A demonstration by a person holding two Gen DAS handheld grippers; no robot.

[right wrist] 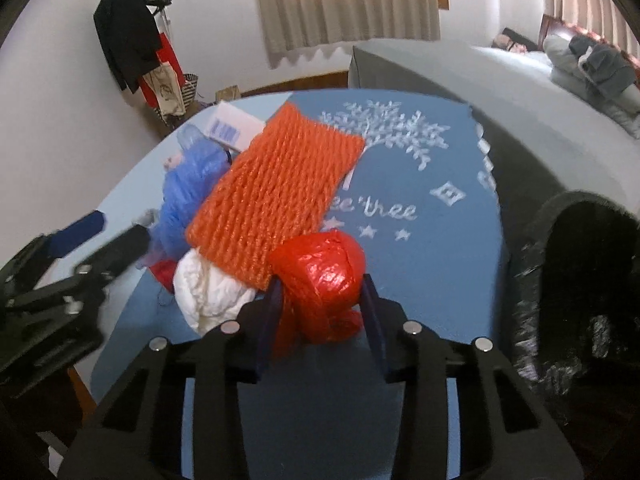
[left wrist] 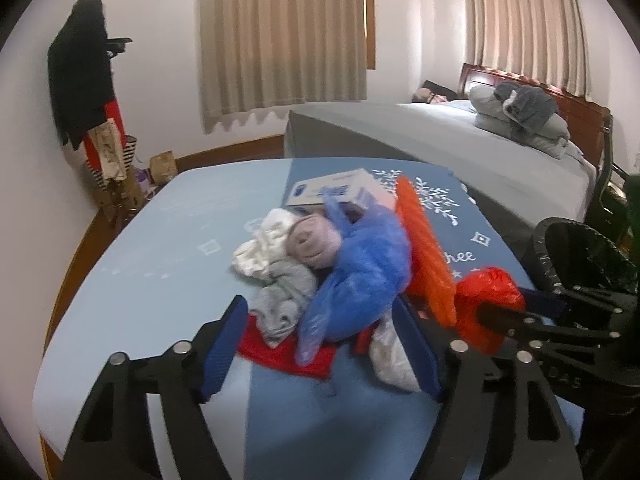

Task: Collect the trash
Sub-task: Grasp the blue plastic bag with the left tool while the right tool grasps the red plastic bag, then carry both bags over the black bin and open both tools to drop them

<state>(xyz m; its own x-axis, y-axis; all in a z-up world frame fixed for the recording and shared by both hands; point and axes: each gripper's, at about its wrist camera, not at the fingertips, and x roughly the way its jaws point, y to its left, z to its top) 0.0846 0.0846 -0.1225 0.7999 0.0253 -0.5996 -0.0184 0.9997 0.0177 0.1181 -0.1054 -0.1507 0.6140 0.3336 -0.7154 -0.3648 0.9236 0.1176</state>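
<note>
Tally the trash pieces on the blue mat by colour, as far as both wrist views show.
Red: 2, crumpled red bag, flat red piece
Orange: 1, foam net
Blue: 1, blue bag
White or grey: 4
Pink: 1
Total: 9

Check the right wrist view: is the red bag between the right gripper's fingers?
Yes, the red bag sits squeezed between the right gripper fingers.

Red bag [right wrist: 320, 276] — orange ribbed netting [right wrist: 276, 196]

Blue bag [left wrist: 360, 264] blurred; box [left wrist: 340, 188] half-hidden.
</note>
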